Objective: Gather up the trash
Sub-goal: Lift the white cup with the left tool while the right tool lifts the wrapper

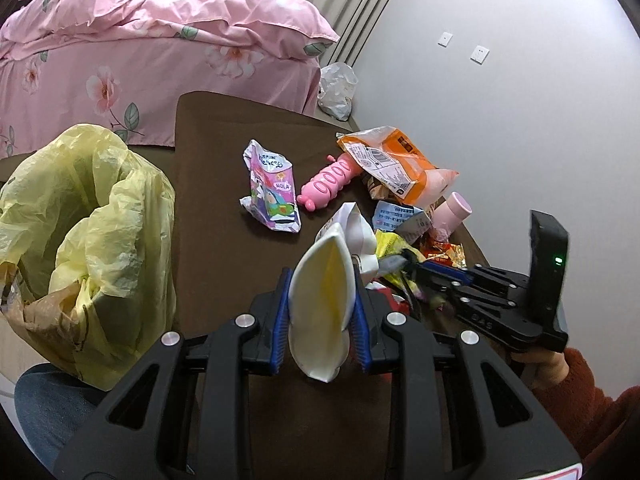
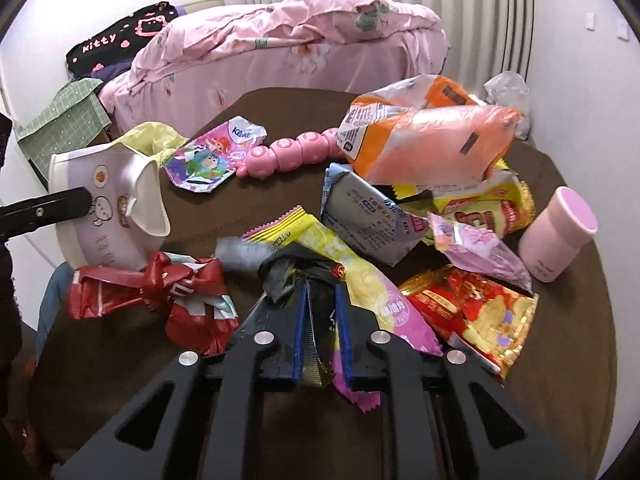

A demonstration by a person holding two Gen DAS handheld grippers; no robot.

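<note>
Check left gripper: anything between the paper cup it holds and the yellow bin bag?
Nothing visible. The left gripper holds the squashed paper cup; only bare brown table lies between it and the open yellow bag to its left.

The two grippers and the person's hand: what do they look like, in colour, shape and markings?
Both the left gripper and the right gripper are black angular linkages with silver round rivets and blue ribbed finger pads. A green light glows on the right one. The right hand wears a rust-orange fuzzy sleeve.

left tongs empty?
No, the left tongs are shut on a squashed white paper cup held between the blue pads.
</note>
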